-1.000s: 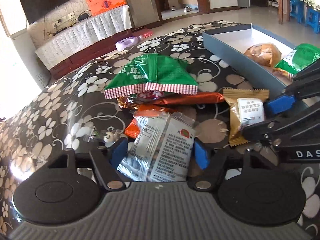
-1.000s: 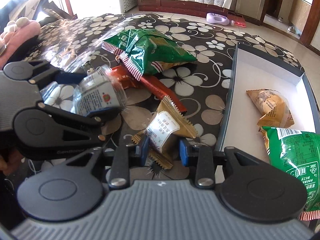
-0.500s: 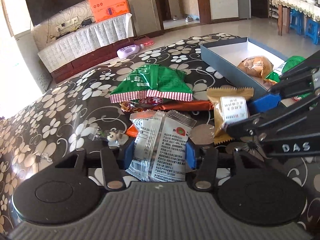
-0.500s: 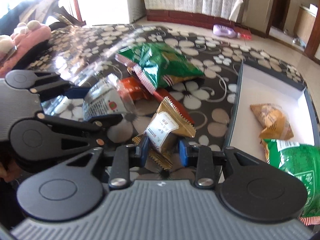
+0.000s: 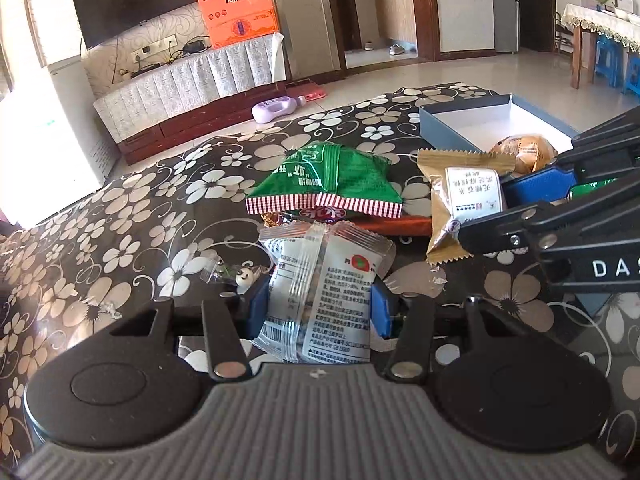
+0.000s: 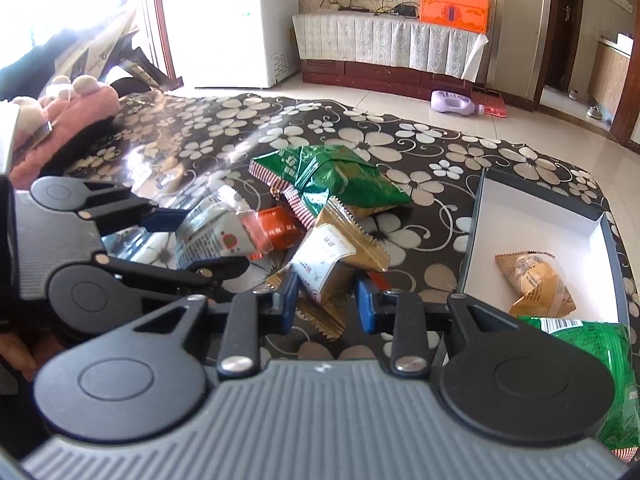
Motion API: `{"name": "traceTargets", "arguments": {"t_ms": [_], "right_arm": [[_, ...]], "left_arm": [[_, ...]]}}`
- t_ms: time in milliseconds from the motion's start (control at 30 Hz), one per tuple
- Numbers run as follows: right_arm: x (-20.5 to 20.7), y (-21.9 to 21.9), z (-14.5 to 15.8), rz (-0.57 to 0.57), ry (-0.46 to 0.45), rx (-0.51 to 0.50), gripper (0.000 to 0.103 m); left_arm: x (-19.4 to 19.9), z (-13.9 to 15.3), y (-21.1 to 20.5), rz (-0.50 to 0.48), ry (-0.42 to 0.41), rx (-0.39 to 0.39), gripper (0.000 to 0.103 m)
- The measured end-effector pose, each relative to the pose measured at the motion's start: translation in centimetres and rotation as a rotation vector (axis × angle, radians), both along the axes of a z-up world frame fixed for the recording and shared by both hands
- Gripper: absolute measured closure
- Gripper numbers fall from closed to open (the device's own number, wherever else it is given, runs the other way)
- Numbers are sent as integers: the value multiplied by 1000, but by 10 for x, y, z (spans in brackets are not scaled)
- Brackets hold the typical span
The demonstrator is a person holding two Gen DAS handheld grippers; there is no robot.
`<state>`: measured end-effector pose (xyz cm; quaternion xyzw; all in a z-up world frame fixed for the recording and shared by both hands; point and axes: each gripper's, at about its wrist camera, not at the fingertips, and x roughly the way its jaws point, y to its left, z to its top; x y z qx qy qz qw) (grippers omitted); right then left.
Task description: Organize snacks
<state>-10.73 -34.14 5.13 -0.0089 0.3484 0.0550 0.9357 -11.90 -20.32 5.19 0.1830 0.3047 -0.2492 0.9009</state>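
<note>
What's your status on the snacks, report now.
Left tongs shut on clear packet. Right tongs shut on gold packet. Box holds two snacks. Path clear.

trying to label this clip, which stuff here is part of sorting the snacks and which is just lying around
Part of the job:
- clear snack packet in the left gripper
- gold snack packet in the right gripper
- green snack bag on the table
- orange snack packet
- open box holding two snacks

Just lying about:
- purple bottle on the floor
- orange carton
- small figurine
</note>
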Motion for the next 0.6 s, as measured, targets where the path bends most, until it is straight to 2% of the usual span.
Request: {"name": "traceTargets", "arguments": {"t_ms": [600], "right_arm": [[-12,-24,15,-49,-67,25,69]], "left_arm": [[-7,10,-15,5,-23,-14,47]]}}
